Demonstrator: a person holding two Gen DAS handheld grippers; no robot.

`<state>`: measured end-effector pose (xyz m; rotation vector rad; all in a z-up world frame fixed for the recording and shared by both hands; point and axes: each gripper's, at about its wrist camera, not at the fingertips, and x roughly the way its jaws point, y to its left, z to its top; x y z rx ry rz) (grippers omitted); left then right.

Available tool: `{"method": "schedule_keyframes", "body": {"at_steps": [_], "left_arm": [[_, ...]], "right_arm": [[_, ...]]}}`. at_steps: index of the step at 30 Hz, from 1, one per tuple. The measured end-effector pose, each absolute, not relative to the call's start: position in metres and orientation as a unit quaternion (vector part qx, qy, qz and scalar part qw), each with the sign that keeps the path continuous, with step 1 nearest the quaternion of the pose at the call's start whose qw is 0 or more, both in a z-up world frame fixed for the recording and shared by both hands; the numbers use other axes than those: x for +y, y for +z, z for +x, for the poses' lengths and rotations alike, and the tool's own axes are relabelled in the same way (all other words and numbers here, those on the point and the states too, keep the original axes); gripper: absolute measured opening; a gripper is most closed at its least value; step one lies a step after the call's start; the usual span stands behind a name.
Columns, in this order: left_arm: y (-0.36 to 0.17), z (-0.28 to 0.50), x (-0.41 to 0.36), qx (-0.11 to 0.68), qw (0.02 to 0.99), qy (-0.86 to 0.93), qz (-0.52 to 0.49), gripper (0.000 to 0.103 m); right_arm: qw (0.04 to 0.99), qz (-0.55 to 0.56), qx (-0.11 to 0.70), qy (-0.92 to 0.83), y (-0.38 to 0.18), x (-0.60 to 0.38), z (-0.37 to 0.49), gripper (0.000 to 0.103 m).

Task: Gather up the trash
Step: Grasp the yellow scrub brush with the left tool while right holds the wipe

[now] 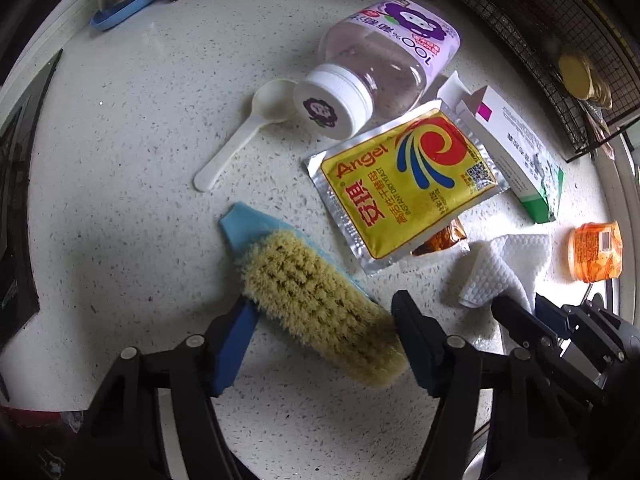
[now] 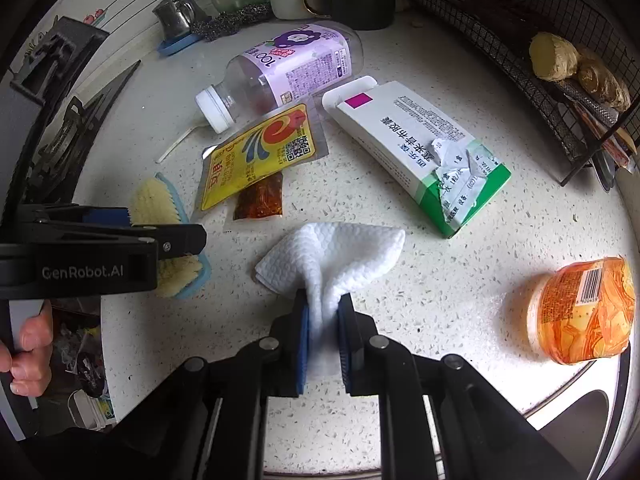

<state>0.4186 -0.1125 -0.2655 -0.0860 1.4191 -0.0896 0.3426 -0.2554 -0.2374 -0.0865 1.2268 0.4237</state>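
Two grippers on a speckled countertop (image 1: 120,160)
Right gripper (image 2: 323,314) clenches a white paper towel (image 2: 340,252); left gripper (image 1: 324,320) straddles the scrub brush (image 1: 320,308), contact unclear.

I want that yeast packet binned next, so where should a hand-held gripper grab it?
Probably the yellow yeast packet's bare foil corner nearest the brush, coming from above. It lies flat, overlapping a small sauce sachet, so only its thin sealed edge offers a pinch.
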Motion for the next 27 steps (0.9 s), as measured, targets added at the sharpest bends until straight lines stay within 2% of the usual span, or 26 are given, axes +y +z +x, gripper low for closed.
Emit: {"method": "schedule_keyframes", "body": {"at_steps": [1, 2, 6, 15, 27], "left_arm": [[-0.265, 0.418, -0.114, 0.652, 0.755, -0.049, -0.041, 0.049], [-0.264, 0.417, -0.115, 0.654, 0.753, -0.056, -0.042, 0.044], [-0.264, 0.409, -0.119, 0.654, 0.752, -0.078, -0.034, 0.037], [-0.254, 0.375, -0.119, 0.649, 0.752, -0.112, -0.022, 0.035], [-0.201, 0.337, -0.117, 0.605, 0.778, -0.168, 0.008, 0.034]], "right_arm": [[0.797, -0.039, 0.570, 0.196, -0.237, -0.255, 0.342, 0.011], [0.799, -0.037, 0.567, 0.195, -0.235, -0.256, 0.343, 0.011], [0.807, -0.033, 0.557, 0.193, -0.223, -0.258, 0.344, 0.011], [0.813, -0.035, 0.552, 0.183, -0.209, -0.259, 0.335, 0.011], [0.829, -0.007, 0.538, 0.152, -0.175, -0.256, 0.295, 0.011]]}}
